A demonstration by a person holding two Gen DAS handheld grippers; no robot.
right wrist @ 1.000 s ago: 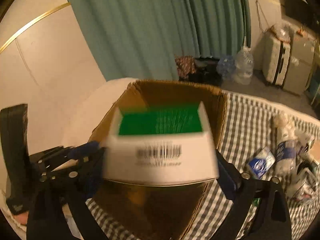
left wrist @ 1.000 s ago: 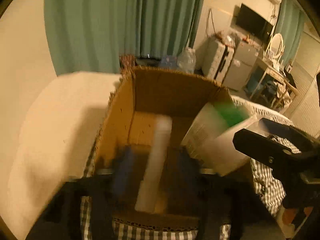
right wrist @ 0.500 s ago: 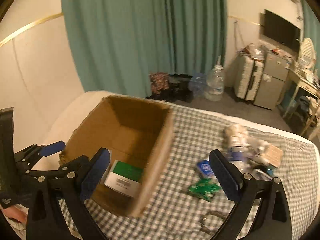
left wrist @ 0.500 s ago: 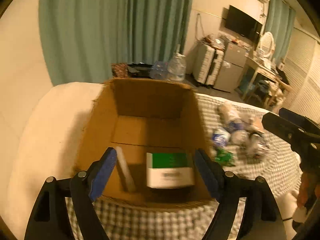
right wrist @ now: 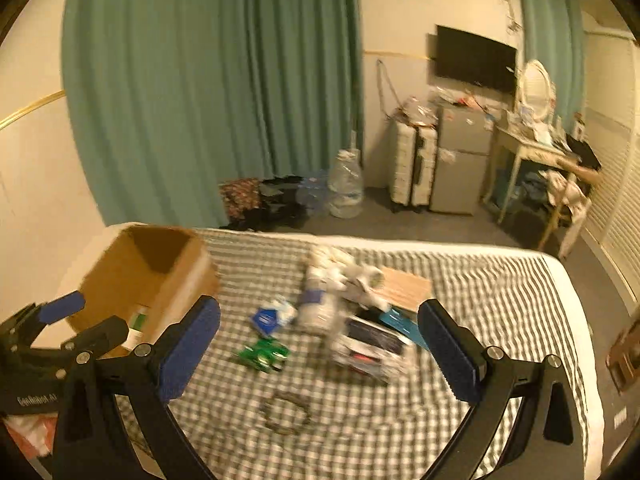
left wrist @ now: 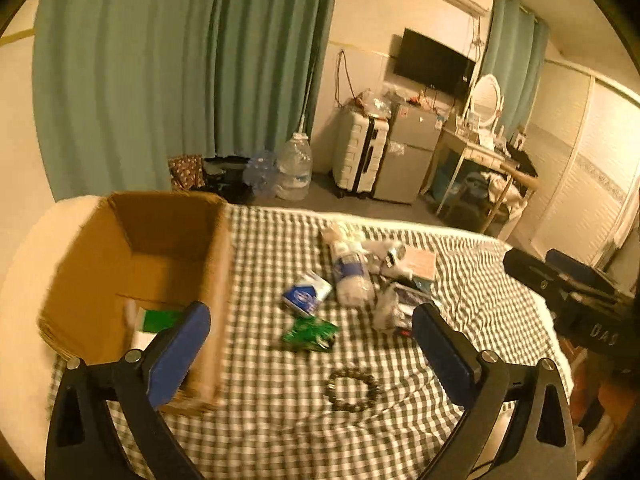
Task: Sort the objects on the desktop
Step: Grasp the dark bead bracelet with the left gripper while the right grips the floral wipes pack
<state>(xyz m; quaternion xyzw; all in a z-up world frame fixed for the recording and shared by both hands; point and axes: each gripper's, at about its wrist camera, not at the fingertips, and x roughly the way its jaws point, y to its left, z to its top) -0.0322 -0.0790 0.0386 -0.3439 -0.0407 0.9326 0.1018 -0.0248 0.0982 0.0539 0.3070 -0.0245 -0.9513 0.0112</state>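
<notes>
Both hand-held grippers are empty. The left hand-held gripper (left wrist: 310, 352) has its jaws spread wide, having just been opening, with nothing between the blue pads. The right hand-held gripper (right wrist: 320, 352) is equally wide apart and carries nothing.

Change noted: a second ago the right unit held a white-and-green box over the cardboard box (left wrist: 132, 276) and the left unit held a pale tube there. Both items now lie inside the carton; the white-and-green box (left wrist: 154, 322) is visible at its bottom, the pale tube (left wrist: 130, 312) only as a blur beside it. Both views have since swung away from the carton toward the loose pile on the bed (left wrist: 280, 420). Judgement: two items are sorted, and the next pick comes from the pile.

Count of what remains on the checked cover, motion blur permitting:
- one small blue-and-white packet (left wrist: 306, 294)
- one green packet (left wrist: 310, 332), just in front of it
- one beaded ring (left wrist: 352, 390), nearest the grippers
- one plastic bottle (left wrist: 350, 276) with a blue label
- one tan card or flat box (right wrist: 404, 288) at the far side
- one dark flat pack (right wrist: 372, 344) and one teal flat item (right wrist: 400, 322) just beside it
- several crumpled white pieces around the bottle; number cannot be told.

One carton; two grippers.
</notes>
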